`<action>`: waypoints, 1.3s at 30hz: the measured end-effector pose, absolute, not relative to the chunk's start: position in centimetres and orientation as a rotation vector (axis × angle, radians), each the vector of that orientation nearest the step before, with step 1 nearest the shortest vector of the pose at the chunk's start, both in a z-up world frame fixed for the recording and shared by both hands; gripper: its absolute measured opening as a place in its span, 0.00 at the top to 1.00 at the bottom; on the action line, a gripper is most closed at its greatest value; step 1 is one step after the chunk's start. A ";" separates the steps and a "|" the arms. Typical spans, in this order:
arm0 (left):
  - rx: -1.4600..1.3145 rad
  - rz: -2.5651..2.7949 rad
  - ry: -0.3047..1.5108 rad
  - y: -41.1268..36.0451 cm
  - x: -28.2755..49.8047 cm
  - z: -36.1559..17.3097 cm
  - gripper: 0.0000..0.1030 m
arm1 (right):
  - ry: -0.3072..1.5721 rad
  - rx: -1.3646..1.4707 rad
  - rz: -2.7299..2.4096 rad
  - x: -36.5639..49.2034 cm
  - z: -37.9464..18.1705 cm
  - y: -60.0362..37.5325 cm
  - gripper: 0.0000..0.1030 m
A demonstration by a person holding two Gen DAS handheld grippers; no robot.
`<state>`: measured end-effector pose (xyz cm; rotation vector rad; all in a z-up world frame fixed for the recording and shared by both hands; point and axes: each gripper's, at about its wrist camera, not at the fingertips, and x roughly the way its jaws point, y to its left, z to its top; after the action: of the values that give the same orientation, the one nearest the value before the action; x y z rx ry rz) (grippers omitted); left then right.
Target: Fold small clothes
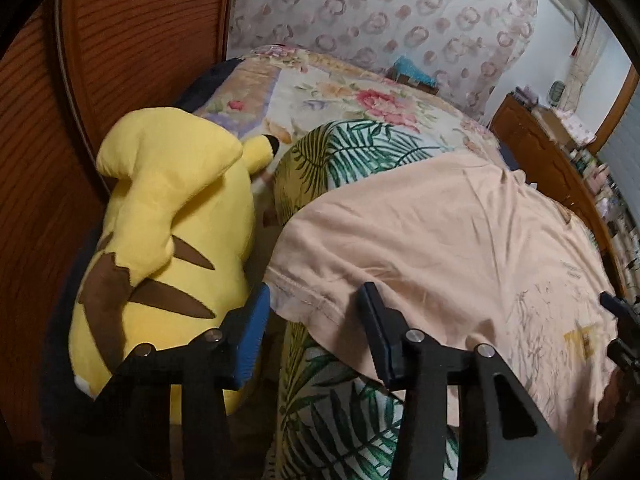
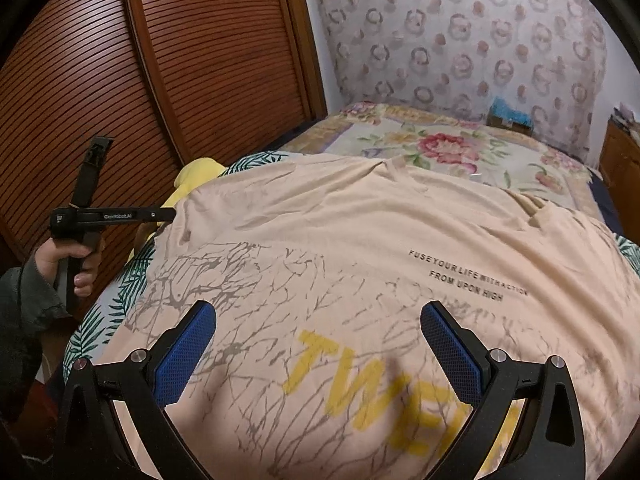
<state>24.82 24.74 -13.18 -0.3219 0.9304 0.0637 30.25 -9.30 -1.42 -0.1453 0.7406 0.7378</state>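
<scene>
Bedding with a flower print is covering the bed, and a leaf-print cover is lying over its near part. On top, a peach T-shirt is lying spread flat, printed side up, with grey branch lines and yellow letters. Beside its left sleeve a yellow plush toy is resting against the wooden slatted door. The right gripper is hovering over the shirt's print, fingers spread wide and holding nothing. The left gripper is sitting at the sleeve hem, fingers partly open, straddling the edge; whether they are pinching it is unclear.
</scene>
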 end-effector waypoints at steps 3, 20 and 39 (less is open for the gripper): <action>-0.306 0.050 0.920 24.4 24.7 -13.0 0.68 | 0.745 -0.154 0.748 30.8 -1.4 -8.8 0.01; -0.082 -0.079 0.723 16.8 25.5 -3.0 0.95 | 0.737 -0.132 0.719 30.5 -2.3 -10.2 0.01; -0.003 -0.267 0.750 8.8 27.6 -1.1 0.58 | 0.729 -0.070 0.609 27.1 -2.5 -12.2 0.01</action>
<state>27.62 8.82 -1.06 -0.0029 0.7501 -0.2665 27.06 -12.21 -2.54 -0.0699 0.7290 0.6088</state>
